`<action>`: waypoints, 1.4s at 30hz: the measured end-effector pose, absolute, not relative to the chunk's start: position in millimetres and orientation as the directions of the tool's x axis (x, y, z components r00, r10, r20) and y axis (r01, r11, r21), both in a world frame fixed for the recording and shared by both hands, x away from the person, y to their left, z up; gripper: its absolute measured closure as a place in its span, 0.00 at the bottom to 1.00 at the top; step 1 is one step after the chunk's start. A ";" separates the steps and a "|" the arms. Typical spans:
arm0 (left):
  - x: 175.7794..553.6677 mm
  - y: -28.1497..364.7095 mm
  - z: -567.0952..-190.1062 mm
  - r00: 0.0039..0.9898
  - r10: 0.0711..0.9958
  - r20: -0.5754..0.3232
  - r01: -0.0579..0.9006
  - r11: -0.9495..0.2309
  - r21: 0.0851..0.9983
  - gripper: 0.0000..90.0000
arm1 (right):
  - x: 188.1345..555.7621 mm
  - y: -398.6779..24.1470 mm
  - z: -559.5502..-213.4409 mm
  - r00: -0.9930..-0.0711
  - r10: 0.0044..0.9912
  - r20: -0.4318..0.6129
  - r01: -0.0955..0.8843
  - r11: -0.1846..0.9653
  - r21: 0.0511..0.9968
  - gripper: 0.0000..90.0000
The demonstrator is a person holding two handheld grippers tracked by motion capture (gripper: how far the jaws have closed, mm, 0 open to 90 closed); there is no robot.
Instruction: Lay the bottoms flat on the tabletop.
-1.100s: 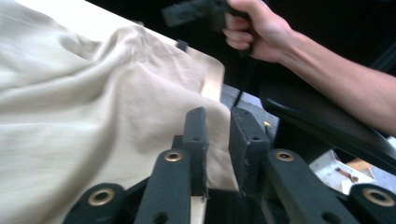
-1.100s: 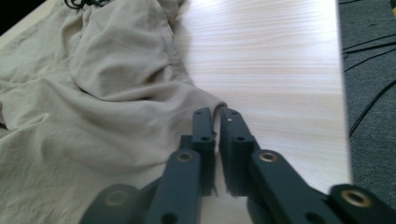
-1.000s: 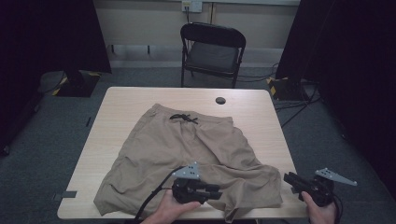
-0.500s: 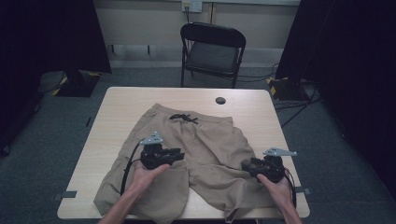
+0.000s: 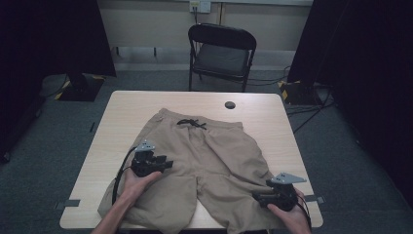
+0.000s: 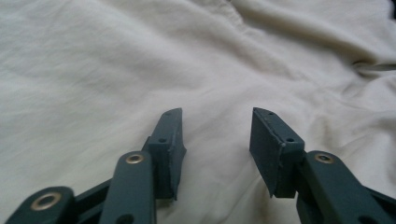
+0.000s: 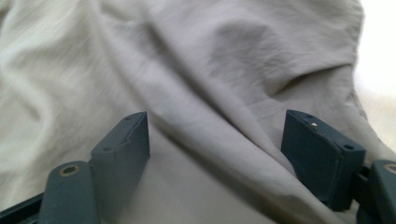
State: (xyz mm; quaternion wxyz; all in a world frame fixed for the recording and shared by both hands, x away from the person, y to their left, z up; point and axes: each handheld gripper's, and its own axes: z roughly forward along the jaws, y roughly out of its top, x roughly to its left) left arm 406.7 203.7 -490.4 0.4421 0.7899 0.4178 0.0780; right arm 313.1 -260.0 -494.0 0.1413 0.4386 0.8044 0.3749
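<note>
Khaki shorts (image 5: 204,161) lie flat on wooden table (image 5: 126,105), waistband w/ dark drawstring (image 5: 191,124) away from person. L gripper (image 5: 168,164) over one leg, R gripper (image 5: 256,198) at other leg's hem, prob. picking grab spots. Both jaws just been opening, spread, nothing pinched. Fabric soft, woven, creased.

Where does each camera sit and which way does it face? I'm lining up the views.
High view: above the near table edge, looking forward and down; forearms, left gripper, right gripper.
Left gripper view: on that gripper, along open jaws over shorts.
Right gripper view: likewise, over a fold.
All share the shorts.
</note>
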 end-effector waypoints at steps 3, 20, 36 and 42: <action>404.8 205.5 -490.4 0.641 0.733 -0.226 0.594 -0.287 0.751 0.56 | 300.1 -260.8 -491.4 -0.580 0.805 0.125 0.619 0.336 0.710 0.26; 412.3 232.0 -487.5 0.574 0.786 -0.231 0.606 -0.218 0.765 0.54 | 427.7 -181.0 -477.1 -0.525 0.842 0.120 0.617 0.279 0.736 0.26; 428.9 238.8 -494.1 0.549 0.809 -0.210 0.631 -0.237 0.739 0.48 | 484.0 -213.1 -498.7 -0.378 0.926 0.011 0.619 0.244 0.746 0.23; 436.2 235.5 -494.2 0.543 0.809 -0.226 0.638 -0.222 0.738 0.45 | 509.1 -221.2 -496.8 -0.366 0.931 0.009 0.639 0.244 0.730 0.22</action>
